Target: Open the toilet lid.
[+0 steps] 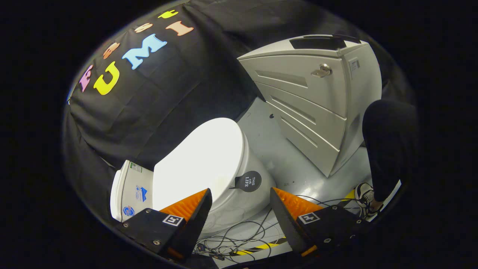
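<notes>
claw [241, 194] fingers are sitting wide apart, gripping nothing. the toilet [231, 175] with its lid [201, 160] down is lying just ahead at 11 o'clock, a round black tag [249, 181] reading "this life" hanging off its side. grey cabinet [317, 101] at 1 o'clock, cables [242, 239] trailing on the floor [283, 160].

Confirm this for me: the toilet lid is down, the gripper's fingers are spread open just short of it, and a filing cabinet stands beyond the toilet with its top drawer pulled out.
Not quite: in the gripper view the filing cabinet has its drawers all shut. The toilet lid is down and the gripper is open just short of it.
</notes>
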Available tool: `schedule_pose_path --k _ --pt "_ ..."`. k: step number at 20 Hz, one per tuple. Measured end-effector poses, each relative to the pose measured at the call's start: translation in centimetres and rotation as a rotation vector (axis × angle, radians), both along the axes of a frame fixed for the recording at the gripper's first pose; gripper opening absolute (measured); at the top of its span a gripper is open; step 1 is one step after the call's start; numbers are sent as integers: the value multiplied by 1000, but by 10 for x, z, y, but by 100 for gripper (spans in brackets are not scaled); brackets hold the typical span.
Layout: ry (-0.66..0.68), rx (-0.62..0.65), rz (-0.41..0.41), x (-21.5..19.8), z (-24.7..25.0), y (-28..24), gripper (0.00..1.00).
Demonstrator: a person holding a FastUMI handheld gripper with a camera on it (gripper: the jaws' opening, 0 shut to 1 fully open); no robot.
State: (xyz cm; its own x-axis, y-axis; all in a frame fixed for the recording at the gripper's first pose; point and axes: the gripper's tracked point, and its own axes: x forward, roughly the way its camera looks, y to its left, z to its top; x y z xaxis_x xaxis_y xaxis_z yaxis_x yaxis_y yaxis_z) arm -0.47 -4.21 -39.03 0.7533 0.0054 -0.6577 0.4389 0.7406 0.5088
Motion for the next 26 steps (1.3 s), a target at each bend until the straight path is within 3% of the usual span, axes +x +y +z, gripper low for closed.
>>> schedule_pose_path --k 6,11,19,23,26 --pt "-11 108 -60 9 -19 -7 95" --pt "-15 126 -53 21 -34 -5 93" --pt "-68 293 -177 35 -64 -11 82" --pt "-98 325 -174 45 -69 -13 65" --pt "-122 322 -176 51 -66 -14 44"
